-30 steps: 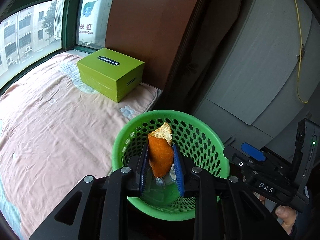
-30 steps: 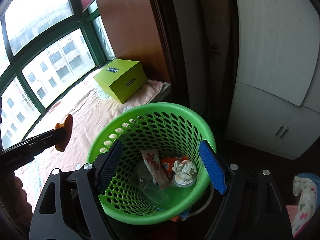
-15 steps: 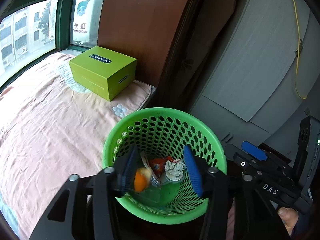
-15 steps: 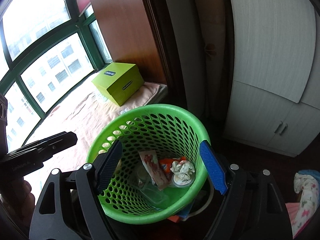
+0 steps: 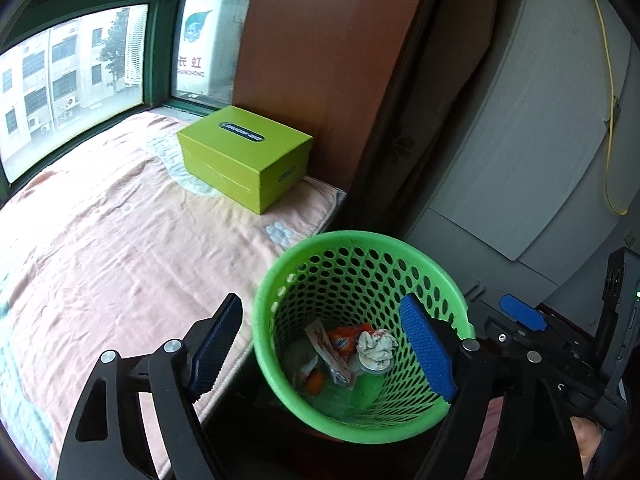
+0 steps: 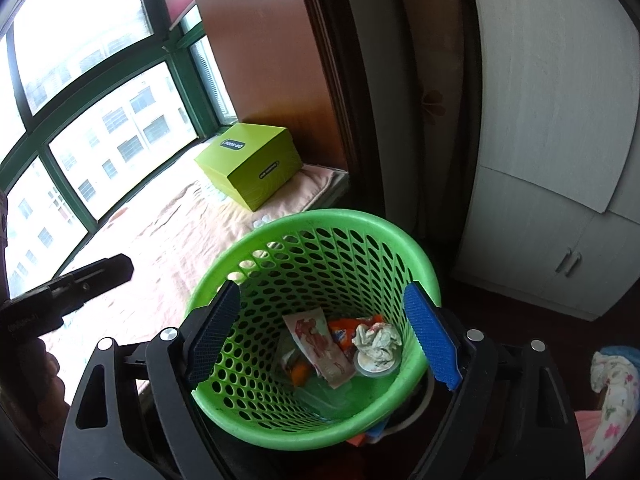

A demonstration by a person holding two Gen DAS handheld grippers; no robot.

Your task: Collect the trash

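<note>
Left wrist view is showing the left gripper hanging over the green basket, its jaws opening wide with nothing pinched between them. The orange peel is lying at the bottom among a wrapper and a crumpled tissue. The right gripper is hovering over the same basket (also empty), its jaws opening too. A green box is sitting on the pink bedding beside the window
</note>
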